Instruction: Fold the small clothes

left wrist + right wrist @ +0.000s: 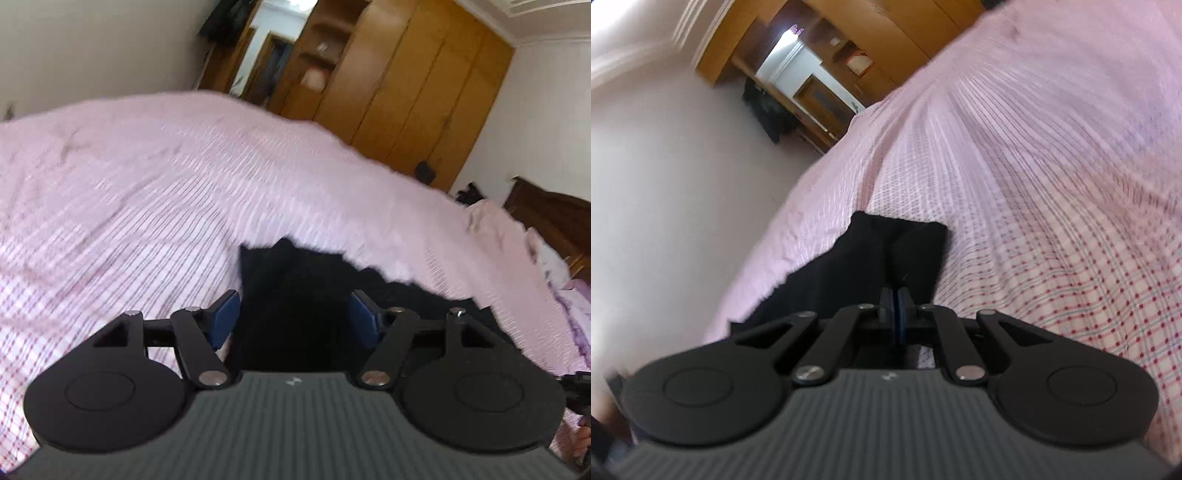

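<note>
Ribbed grey housing and black linkage arms fill the bottom of both wrist views. Ahead of them, the right claw has its blue pads pressed together, and the black garment rises from right at the pads, so it looks pinched there on a fold of cloth, though the exact bite is hidden in the dark fabric. The left claw stands fairly wide, its blue pads apart on either side of the same black garment, which lies between them without being pressed.

That garment is small, dark and limp; it sags and creases where it is lifted, so I judge it light, soft and easy to drag out of shape. A hem or corner would be the best place to take hold, since a mid-panel pinch would only bunch it. Its outline is hard to read against itself, so which edge is which I cannot tell.

It lies on the bed, on a pink cover with fine stripes and a small red check, soft and a little rumpled. Beyond stand a tall wooden wardrobe, pale walls and an open doorway; more pale cloth is heaped at the bed's far right
</note>
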`<state>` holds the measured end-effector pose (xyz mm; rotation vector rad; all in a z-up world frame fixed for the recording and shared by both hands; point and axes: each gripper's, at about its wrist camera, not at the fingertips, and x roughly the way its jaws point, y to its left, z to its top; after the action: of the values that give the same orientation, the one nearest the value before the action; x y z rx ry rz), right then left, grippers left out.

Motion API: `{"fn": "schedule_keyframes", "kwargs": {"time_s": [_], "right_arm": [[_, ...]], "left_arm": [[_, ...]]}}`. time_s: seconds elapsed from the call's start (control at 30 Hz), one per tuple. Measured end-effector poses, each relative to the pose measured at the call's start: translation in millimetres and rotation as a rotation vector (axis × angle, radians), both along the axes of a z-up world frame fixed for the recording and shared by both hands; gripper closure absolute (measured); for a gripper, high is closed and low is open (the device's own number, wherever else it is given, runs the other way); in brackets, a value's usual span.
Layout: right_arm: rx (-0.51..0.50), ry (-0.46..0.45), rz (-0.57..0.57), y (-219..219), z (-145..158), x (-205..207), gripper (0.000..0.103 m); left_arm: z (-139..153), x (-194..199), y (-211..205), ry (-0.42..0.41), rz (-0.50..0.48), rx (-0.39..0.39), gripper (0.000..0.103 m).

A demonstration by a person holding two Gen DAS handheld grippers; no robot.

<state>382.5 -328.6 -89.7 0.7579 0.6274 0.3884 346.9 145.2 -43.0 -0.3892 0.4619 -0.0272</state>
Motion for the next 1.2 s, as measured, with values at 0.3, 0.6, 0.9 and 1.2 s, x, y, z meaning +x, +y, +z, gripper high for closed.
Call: {"fn": "schedule_keyframes", "kwargs": {"time_s": [0.3,0.6,0.9,1.2], "right_arm": [[0.25,0.07,0.068,-32,-37,40,0.057],[0.119,0.038,0.159,-26,-11,50,0.009],[0.269,-0.041,0.272,-17,-30,95,0.007],[0.264,0.044,0.283,-13,-36,83,0.052]], "left_arm": [[3,12,-5,-0.032,-0.053,-0.02,0.032],[4,25,-3,-0.048,-0.075,-0.052,0.032],[-5,29,-13,-0.033,-0.101,-0.039,0.032],[-11,37,-13,-0.035,-0.101,-0.038,0.032]]}}
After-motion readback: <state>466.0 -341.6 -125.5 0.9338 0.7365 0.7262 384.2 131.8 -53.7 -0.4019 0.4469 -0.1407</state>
